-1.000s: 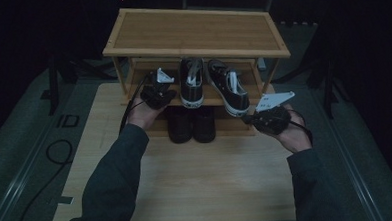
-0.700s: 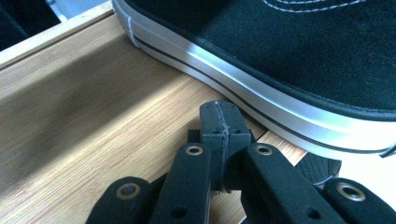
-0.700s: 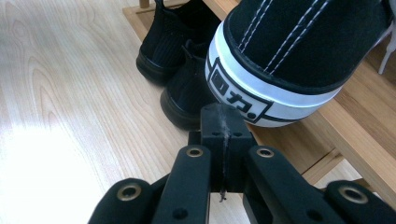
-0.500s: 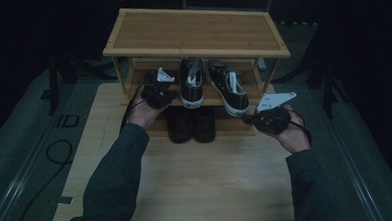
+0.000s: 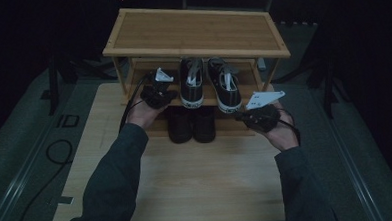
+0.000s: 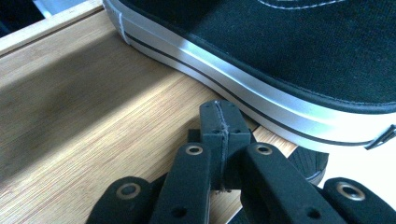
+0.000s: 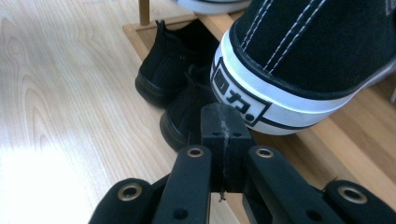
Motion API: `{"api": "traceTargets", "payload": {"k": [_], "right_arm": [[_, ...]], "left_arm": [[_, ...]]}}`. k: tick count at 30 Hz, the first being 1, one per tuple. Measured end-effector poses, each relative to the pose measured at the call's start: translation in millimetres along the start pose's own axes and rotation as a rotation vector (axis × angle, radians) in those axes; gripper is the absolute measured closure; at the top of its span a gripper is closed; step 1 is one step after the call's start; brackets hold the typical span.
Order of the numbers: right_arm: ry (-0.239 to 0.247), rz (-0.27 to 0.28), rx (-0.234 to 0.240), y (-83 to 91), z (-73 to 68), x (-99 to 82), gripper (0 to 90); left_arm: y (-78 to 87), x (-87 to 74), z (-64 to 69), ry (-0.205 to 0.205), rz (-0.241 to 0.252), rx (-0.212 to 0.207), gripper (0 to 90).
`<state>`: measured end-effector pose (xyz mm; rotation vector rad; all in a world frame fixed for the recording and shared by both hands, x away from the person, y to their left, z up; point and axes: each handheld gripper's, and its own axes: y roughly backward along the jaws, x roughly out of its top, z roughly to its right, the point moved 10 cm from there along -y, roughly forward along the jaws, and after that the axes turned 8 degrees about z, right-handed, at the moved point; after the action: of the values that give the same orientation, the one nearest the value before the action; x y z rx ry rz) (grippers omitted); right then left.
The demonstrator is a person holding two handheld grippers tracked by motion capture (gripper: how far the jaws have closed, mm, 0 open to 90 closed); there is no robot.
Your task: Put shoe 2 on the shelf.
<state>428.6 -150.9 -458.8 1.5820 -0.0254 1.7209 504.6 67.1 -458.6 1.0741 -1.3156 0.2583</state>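
Closing in on the sneakers

High view: barely shifting since a second ago, left gripper (image 5: pixel 159 94) and right gripper (image 5: pixel 257 117) flanking sneakers (image 5: pixel 210 85) on rack (image 5: pixel 196 38).

Gripper views: hovering beside soles, jaws pressed together, gripping nothing; pickup apparently pending.

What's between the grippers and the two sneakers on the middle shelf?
Nothing visible. The left gripper, shut, sits on the shelf board right by the left sneaker. The right gripper, also shut, is just short of the right sneaker at its heel. The dark shoes stand lower, out of the way.
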Motion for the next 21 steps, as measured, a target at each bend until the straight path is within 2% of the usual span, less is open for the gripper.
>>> {"api": "traceTargets", "payload": {"k": [4, 7, 12, 21], "right_arm": [[0.017, 0.0, -0.017, -5.4, 0.4, 7.9, 90.0], [0.018, 0.002, -0.004, -12.0, -3.9, 10.5, 90.0], [0.018, 0.02, 0.005, -19.9, -8.4, 17.6, 90.0], [0.019, 0.012, 0.007, -26.9, -11.0, 21.5, 90.0]], "left_arm": [[0.0, -0.1, -0.2, 0.005, 0.001, -0.002, 90.0], [0.4, -0.7, -0.9, -0.001, 0.0, -0.004, 90.0], [0.2, -0.4, -0.5, 0.012, 0.011, -0.005, 90.0], [0.1, -0.4, -0.4, 0.014, 0.01, -0.004, 90.0]]}}
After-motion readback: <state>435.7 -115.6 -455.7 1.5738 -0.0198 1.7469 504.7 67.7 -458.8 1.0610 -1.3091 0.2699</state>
